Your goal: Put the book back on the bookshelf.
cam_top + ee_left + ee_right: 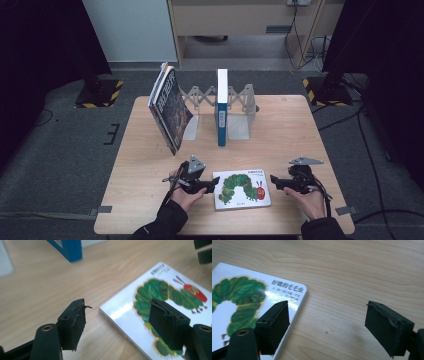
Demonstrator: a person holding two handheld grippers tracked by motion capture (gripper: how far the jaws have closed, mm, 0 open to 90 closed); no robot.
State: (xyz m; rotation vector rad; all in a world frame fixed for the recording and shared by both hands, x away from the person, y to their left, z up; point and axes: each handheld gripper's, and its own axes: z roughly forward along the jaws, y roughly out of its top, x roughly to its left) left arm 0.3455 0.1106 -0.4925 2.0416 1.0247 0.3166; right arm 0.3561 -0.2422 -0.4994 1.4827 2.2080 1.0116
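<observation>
A white picture book [242, 189] with a green caterpillar on its cover lies flat near the table's front edge. My left gripper [215, 184] is low at the book's left side and open. In the left gripper view [118, 306], one jaw hangs over bare wood and the other over the cover [160, 287], with the book's edge between them and neither pad pressing on it. My right gripper [274, 180] is just off the book's right edge, also open. In the right gripper view [327, 306], one jaw is over the book's corner [242, 290] and the other over the table.
At the back of the wooden table [150, 200] stands a folding metal book rack [240, 102]. A blue-spined book [221, 107] is upright in it, and dark books [169, 107] lean at its left end. The right gripper's jaws [203, 251] show at the left gripper view's top right.
</observation>
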